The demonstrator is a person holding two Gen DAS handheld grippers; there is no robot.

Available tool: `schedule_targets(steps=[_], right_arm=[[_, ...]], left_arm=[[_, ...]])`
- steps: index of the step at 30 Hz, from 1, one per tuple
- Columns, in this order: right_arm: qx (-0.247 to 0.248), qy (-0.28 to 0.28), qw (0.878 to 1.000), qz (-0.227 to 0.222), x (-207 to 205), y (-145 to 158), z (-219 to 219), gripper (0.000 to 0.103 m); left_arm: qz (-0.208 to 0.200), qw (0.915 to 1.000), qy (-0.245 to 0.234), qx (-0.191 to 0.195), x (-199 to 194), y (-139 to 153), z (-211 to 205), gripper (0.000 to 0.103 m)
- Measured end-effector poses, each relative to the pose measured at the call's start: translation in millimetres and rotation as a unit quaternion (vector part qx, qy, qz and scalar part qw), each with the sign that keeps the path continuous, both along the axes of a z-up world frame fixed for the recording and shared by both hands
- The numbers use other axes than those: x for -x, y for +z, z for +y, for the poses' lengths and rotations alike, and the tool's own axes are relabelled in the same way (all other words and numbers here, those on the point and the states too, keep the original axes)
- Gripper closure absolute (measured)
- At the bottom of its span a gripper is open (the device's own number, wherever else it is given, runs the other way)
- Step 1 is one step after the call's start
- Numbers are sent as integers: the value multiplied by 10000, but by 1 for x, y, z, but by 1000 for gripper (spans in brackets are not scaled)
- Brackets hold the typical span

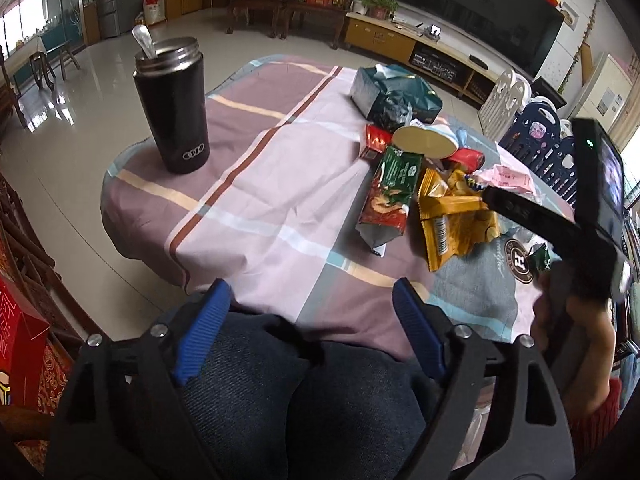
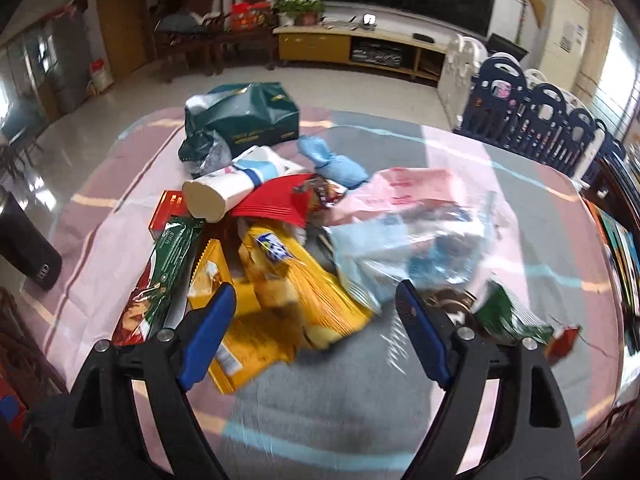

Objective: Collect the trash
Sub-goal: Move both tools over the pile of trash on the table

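Note:
A heap of trash lies on the plaid-clothed table [image 1: 260, 184]: a green-and-red snack wrapper [image 1: 390, 196] [image 2: 160, 280], yellow wrappers [image 1: 452, 216] [image 2: 280, 288], a tipped paper cup [image 1: 424, 142] [image 2: 228, 196], a red wrapper [image 2: 280, 204], a pink-and-clear plastic bag [image 2: 412, 232] and a small green wrapper [image 2: 508, 316]. My left gripper [image 1: 312, 292] hangs open over the table's near edge and a person's lap, holding nothing. My right gripper [image 2: 316, 292] is open just above the near end of the yellow wrappers, its pads off them.
A black flask [image 1: 176, 108] with a spoon in it stands at the table's left. A dark green tissue pack [image 2: 248, 116] and a blue glove [image 2: 332, 160] lie behind the heap. A play fence [image 2: 540, 120] borders the right side, and a TV cabinet [image 2: 360, 48] stands beyond.

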State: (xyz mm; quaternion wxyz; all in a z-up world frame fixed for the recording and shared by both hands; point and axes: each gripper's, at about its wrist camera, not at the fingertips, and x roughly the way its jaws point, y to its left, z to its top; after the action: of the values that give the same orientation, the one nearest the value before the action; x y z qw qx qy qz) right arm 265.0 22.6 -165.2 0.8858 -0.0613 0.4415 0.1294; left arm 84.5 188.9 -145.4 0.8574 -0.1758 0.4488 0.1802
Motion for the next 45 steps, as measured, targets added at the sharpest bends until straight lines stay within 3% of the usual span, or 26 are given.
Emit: schedule_targets(steps=[4,6,8,9,11,13,25,27,29,31,39,43,45], right_arm=[[144,261,9995,94,-9,-13,13,22],[92,376,9992,93,-8,-15,15,33],[-63,503,9986,143,-2,-12,14,57],[-97,533,9984,158,1,-10,14,59],[-112,607,9980,108,11,-5,11,76],[-118,624,9979,143,18,-2,7,102],[-533,216,9975,420,41,-3,-47,101],[-652,78,9963,554,35,-5,-50,83],[-832,-116,9947,594,28,-3,-51,31],[-955,-266,9943,386,22,4,-47,25],[46,-3,9993,376,-9,-8,13,28],[38,193,9993,304,1,-11,18,60],[171,297,9993,146,9,-5,19,84]], left_arm=[[12,10000,42,55,-1,-5,3,17],[39,10000,30,63,-2,-8,2,17],[65,9999,24,80,-3,-10,2,17],[81,9999,23,88,-3,-11,2,17],[99,9999,25,101,-3,-12,2,17],[83,9999,25,91,-3,-10,0,17],[172,9997,52,137,-3,-16,-1,17],[196,9997,49,127,-3,-18,-2,17],[192,9998,32,77,-4,-17,-4,17],[175,9998,19,25,-4,-17,-5,16],[176,9998,-8,36,-5,-18,-5,16],[177,9998,5,50,-4,-20,-5,16],[195,9998,-3,62,-5,-21,-5,16]])
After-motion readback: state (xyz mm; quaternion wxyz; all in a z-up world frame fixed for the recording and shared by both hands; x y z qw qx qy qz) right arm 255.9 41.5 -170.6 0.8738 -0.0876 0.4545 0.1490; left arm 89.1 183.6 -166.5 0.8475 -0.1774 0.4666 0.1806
